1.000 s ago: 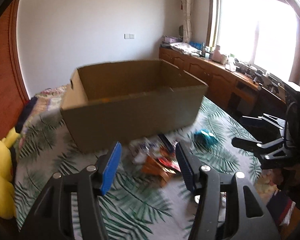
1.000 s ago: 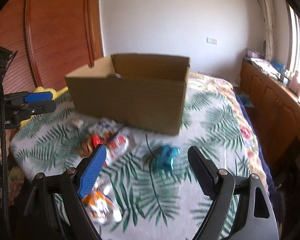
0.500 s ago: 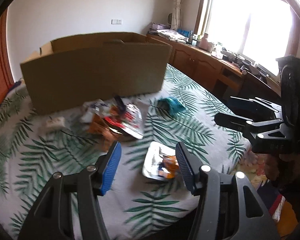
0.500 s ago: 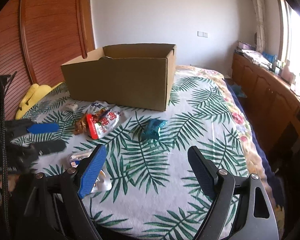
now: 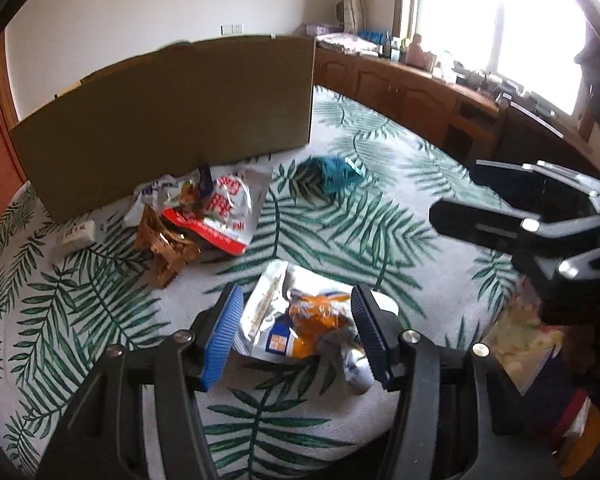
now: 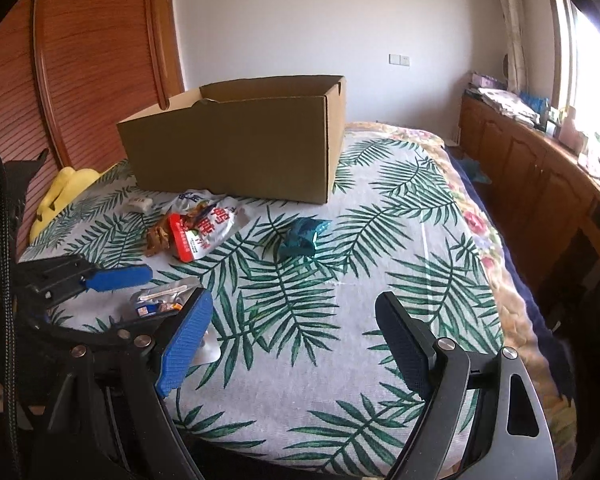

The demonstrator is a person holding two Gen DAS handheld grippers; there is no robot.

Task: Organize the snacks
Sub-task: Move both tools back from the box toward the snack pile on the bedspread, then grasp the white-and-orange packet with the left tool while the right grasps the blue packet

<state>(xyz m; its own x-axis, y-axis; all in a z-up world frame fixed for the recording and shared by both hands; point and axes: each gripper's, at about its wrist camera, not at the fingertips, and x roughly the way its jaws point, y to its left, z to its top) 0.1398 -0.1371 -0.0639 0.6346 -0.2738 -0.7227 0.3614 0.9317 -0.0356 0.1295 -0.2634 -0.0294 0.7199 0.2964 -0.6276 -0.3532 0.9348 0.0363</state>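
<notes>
An open cardboard box [image 5: 172, 120] [image 6: 236, 156] stands on the palm-print bedspread [image 6: 380, 240]. In front of it lie a red-and-white snack bag [image 5: 224, 212] [image 6: 204, 228], a brown snack [image 5: 164, 248] [image 6: 156, 240], a small white packet [image 5: 76, 236] [image 6: 140, 202] and a teal packet [image 5: 332, 172] [image 6: 300, 236]. Nearer me, an orange-and-silver packet [image 5: 300, 320] [image 6: 160, 300] lies flat. My left gripper [image 5: 296, 332] [image 6: 156, 292] stands open astride it, pads apart from it. My right gripper [image 6: 296, 340] [image 5: 520, 216] hangs open over bare bedspread with nothing between its fingers.
A yellow soft toy [image 6: 64, 192] lies at the bed's left edge by the wooden headboard [image 6: 80, 60]. A long wooden cabinet [image 6: 540, 168] [image 5: 400, 92] with clutter runs under the window on the right. The bed's near edge is just below both grippers.
My left gripper has come down and away from the box, and now brackets the orange-and-silver packet. The right gripper shifted a little early on, then held still. Both openings are unchanged.
</notes>
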